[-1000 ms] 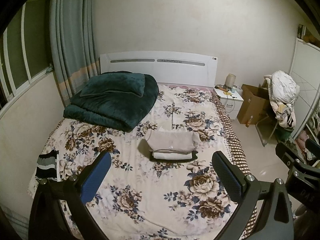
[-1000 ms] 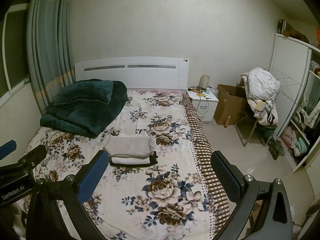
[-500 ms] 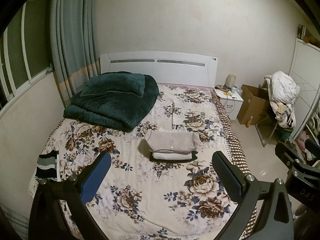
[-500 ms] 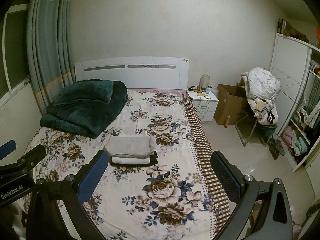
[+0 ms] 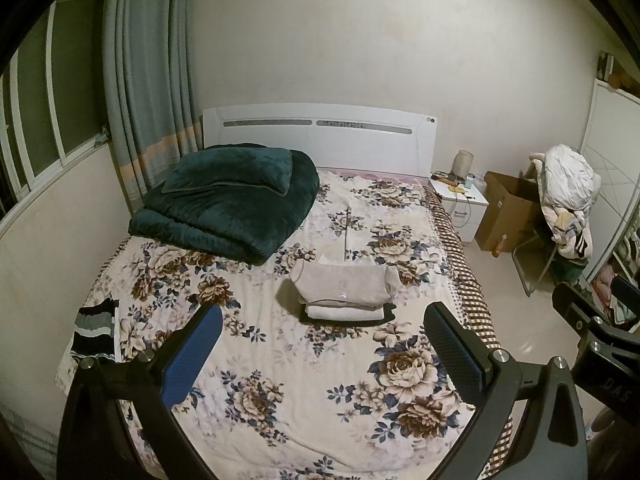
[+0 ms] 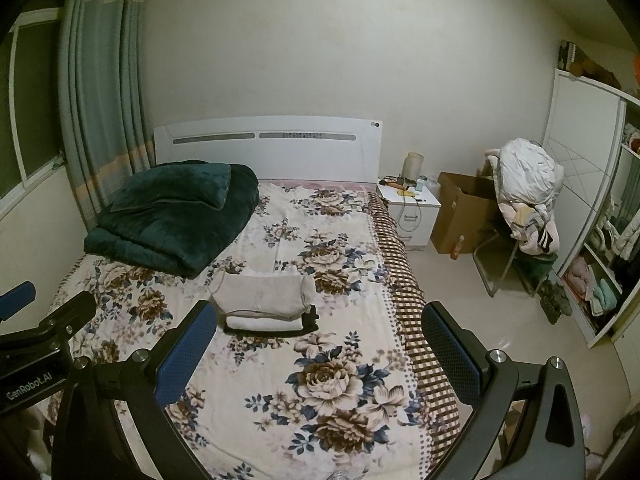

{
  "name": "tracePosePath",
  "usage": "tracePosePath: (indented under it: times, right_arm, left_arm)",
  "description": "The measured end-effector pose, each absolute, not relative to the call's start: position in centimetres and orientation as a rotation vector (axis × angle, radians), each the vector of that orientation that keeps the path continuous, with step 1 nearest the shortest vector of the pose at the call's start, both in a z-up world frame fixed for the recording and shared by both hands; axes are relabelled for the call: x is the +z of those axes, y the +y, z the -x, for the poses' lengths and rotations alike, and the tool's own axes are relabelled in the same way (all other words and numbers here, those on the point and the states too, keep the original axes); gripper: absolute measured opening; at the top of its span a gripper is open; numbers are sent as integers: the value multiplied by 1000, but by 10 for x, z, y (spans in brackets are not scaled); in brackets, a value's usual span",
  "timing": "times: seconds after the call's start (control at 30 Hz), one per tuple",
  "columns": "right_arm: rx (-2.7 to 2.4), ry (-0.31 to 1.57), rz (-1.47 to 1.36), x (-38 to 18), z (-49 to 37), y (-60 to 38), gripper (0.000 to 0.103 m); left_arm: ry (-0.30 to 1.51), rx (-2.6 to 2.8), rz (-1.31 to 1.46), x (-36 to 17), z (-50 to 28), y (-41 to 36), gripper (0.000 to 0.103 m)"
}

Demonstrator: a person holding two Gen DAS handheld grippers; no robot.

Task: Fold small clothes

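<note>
- Far left, at the edge of the bed [image 5: 280, 364]: one striped garment [image 5: 94, 332] lies flat and unfolded, well apart from everything else. It reads as the likely next piece, though what sort of garment it is cannot be told.
- Left tool [image 5: 322, 354]: jaws spread wide and holding nothing, it hovers over the foot of the bed, short of any cloth.
- Back left, by the headboard [image 5: 320, 132]: one dark green quilt [image 5: 228, 208], folded, with one matching pillow on top.
- Centre of the bed: one stack [image 5: 344, 294] of folded small clothes. Three layers can be counted: a beige piece on top, a white one under it, a black one at the bottom.
- Judged from the neat stack and two idle tools, the work stands between garments. The next move calls for reaching left to the striped piece, pulling it onto open bedspread and laying it flat before any fold.
- Right tool [image 6: 320, 354]: likewise gaping and bare, held above the bed's right half, the stack just beyond its left finger.
- Right of the bed: one nightstand [image 6: 410, 210], one cardboard box [image 6: 460, 212], and one chair heaped with laundry [image 6: 526, 184].
</note>
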State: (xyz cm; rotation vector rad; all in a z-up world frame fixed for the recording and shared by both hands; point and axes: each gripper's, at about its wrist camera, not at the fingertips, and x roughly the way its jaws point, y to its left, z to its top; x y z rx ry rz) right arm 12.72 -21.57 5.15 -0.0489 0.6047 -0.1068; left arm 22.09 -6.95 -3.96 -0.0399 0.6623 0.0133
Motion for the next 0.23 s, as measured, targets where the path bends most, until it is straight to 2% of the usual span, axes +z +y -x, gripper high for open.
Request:
tracePosePath:
  times: [0.23]
  right_arm:
    - [-106, 604, 48, 52, -127, -215, 103]
  left_arm:
    - [653, 15, 35, -35, -219, -68, 103]
